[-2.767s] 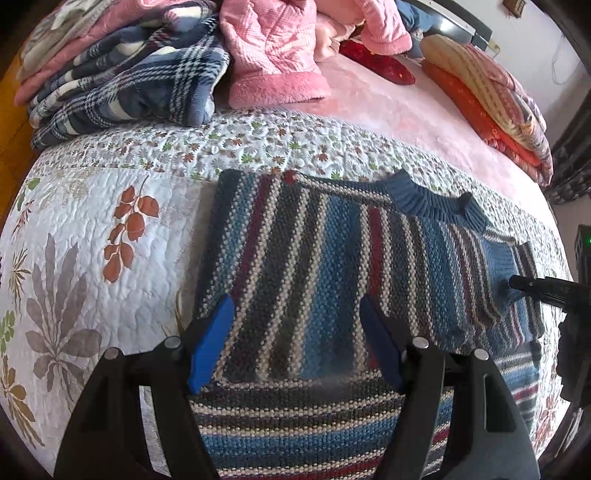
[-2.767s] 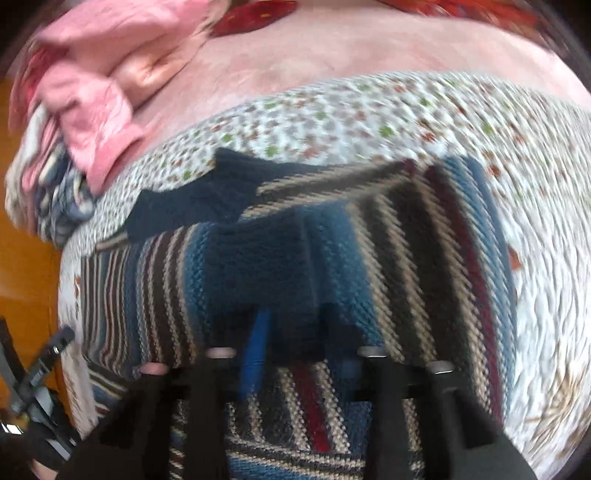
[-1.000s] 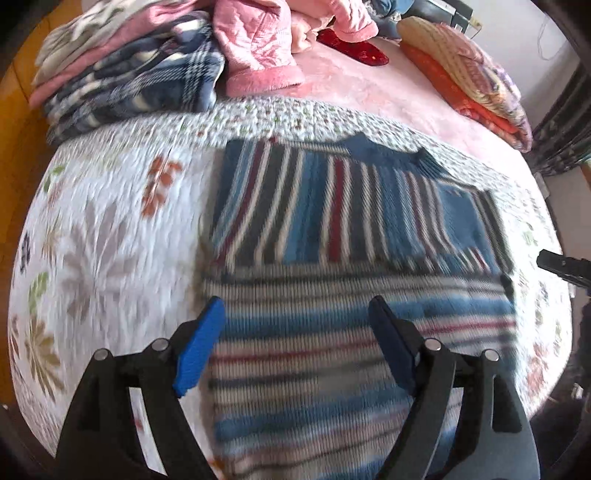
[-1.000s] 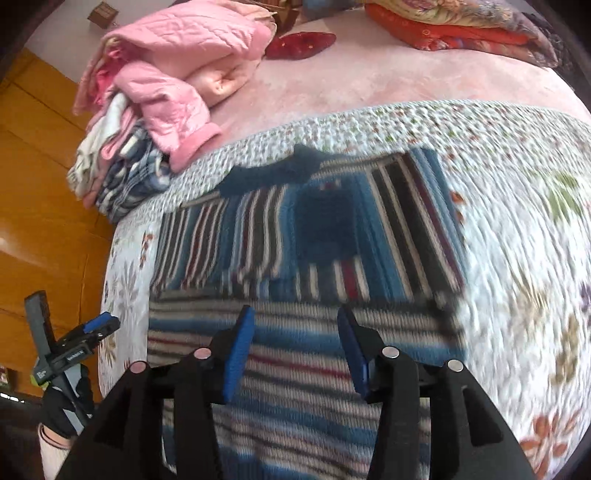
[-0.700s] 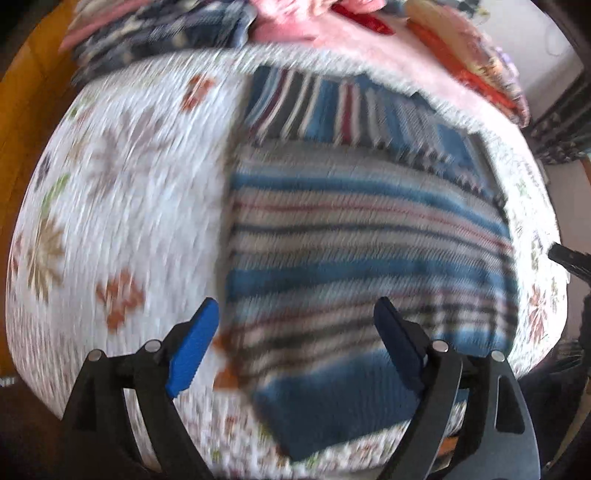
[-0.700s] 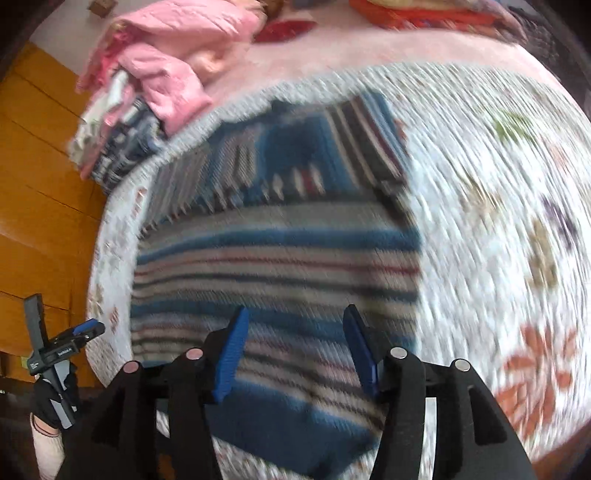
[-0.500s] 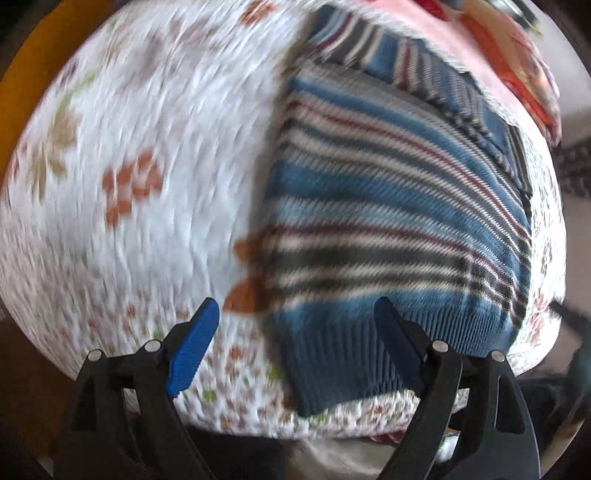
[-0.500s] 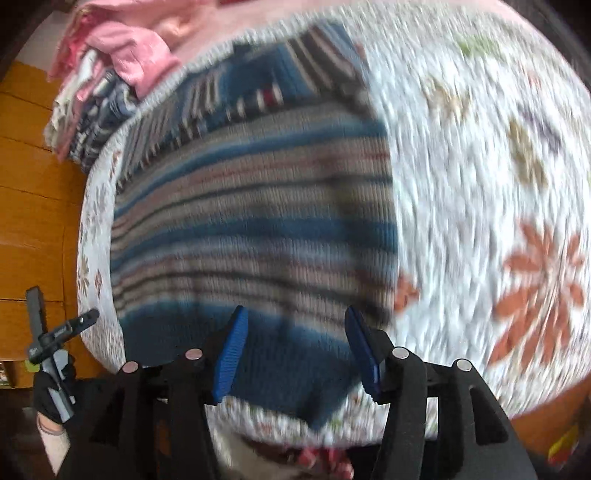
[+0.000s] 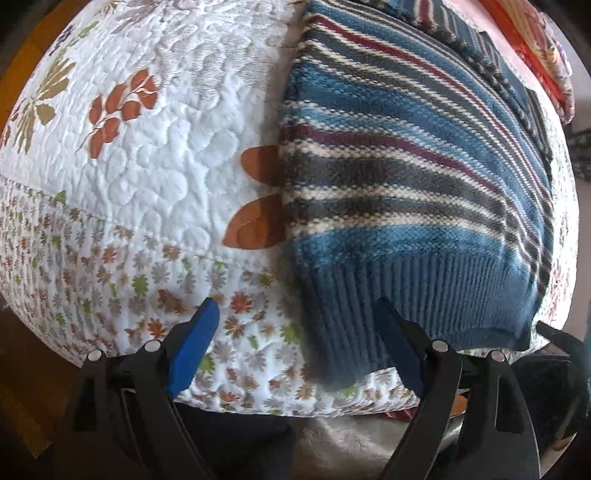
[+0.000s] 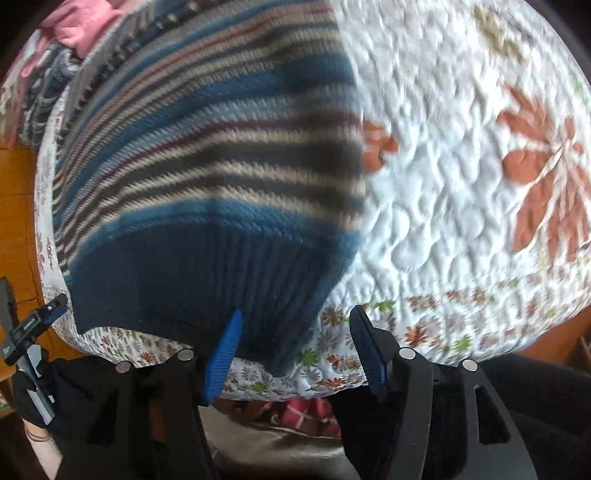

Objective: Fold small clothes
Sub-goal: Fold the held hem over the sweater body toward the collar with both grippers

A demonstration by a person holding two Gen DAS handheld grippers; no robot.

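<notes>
A striped knit sweater (image 9: 413,155) in blue, grey, cream and maroon lies flat on the quilted bedspread (image 9: 147,184), its ribbed dark blue hem (image 9: 399,302) at the bed's near edge. My left gripper (image 9: 299,347) is open, straddling the hem's left corner just above it. In the right wrist view the same sweater (image 10: 207,147) fills the left half, and my right gripper (image 10: 295,347) is open over the hem's right corner (image 10: 295,325). Neither gripper holds cloth. The left gripper's body (image 10: 29,332) shows at the far left of that view.
The white bedspread with leaf and flower prints (image 10: 480,166) curves down at the near edge. Pink and plaid clothes (image 10: 66,33) are piled at the far side. Orange patterned bedding (image 9: 535,40) lies far right. Wooden floor (image 10: 14,192) lies beyond the bed's left side.
Both grippers have drawn back from the sweater's folded sleeves near the collar down to the hem at the bed's near edge. Both stay open.
</notes>
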